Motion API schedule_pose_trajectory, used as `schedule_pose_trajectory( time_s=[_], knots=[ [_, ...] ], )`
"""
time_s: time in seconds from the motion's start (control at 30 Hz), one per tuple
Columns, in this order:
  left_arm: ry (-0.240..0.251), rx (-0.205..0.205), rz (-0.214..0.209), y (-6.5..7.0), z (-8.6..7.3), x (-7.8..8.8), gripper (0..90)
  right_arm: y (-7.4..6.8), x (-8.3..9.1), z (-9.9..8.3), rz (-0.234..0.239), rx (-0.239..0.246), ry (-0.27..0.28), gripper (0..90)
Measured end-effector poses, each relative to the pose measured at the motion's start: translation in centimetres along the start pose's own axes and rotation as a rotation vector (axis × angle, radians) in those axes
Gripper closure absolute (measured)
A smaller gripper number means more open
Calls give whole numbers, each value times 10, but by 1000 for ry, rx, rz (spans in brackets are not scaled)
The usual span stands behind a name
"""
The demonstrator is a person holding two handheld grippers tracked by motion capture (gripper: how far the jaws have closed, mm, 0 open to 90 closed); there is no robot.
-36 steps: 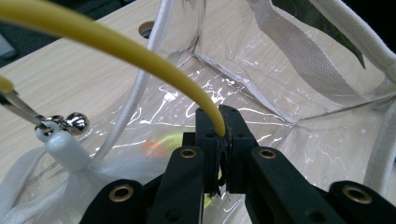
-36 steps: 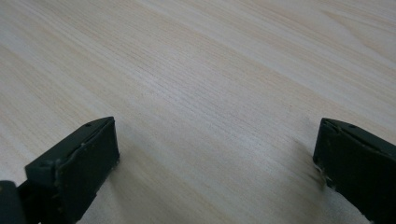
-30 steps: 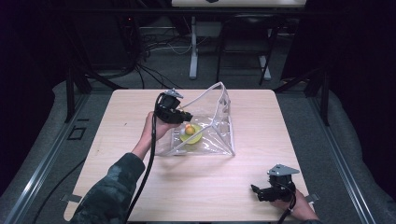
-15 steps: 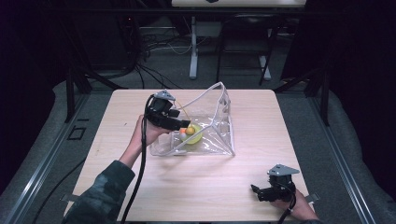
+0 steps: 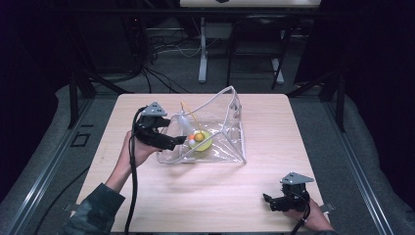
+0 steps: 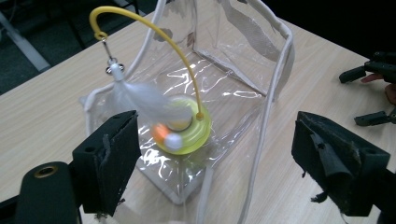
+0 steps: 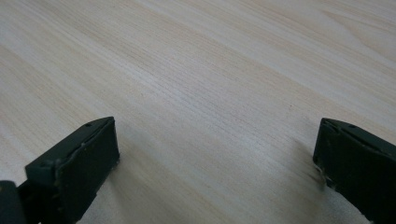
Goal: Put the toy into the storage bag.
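Observation:
A clear plastic bag [image 5: 222, 142] with white trim lies open on the wooden table [image 5: 195, 196]. Inside it sits a yellow-green disc toy [image 5: 200, 139] with an orange and a white ball, a curved yellow wire [image 6: 154, 28] and a white feather [image 6: 140, 100]. My left gripper [image 5: 180, 142] hovers at the bag's left mouth. Its jaws have just been opening and stand wide, with nothing pressed between them; the toy [image 6: 187, 130] lies farther off inside the bag [image 6: 243, 74]. My right gripper [image 5: 266, 199] rests open near the front right edge over bare wood [image 7: 187, 70].
Bare tabletop stretches between the bag and the right gripper [image 6: 369, 93]. Beyond the table's far edge are a dark floor with cables [image 5: 161, 73] and a white stand leg [image 5: 202, 49]. A black cable [image 5: 132, 186] trails from the left gripper along the person's sleeve.
The left gripper has drawn back leftward out of the bag's mouth and its jaws have opened. The toy stays in the bag. The right gripper has kept still.

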State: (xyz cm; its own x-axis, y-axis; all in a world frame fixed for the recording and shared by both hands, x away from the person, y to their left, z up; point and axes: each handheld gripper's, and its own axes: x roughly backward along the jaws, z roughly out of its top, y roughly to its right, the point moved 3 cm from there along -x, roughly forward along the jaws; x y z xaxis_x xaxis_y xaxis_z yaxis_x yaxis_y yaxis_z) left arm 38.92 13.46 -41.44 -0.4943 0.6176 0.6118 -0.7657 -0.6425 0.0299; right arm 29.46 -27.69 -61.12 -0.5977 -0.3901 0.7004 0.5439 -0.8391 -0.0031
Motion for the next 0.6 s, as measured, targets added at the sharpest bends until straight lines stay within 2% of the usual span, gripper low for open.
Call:
schedule_pose_trajectory(
  time_s=[0.13,0.4,0.43,0.6],
  knots=[
    [-6,-1,21,-1,-11,10,131,0,0,0,0,0,0,0],
    [-38,34,57,-8,-45,23,69,0,0,0,1,0,0,0],
    [-38,34,57,-8,-45,23,57,0,0,0,1,0,0,0],
    [-91,63,80,-15,-70,26,23,0,0,0,1,0,0,0]
  ],
)
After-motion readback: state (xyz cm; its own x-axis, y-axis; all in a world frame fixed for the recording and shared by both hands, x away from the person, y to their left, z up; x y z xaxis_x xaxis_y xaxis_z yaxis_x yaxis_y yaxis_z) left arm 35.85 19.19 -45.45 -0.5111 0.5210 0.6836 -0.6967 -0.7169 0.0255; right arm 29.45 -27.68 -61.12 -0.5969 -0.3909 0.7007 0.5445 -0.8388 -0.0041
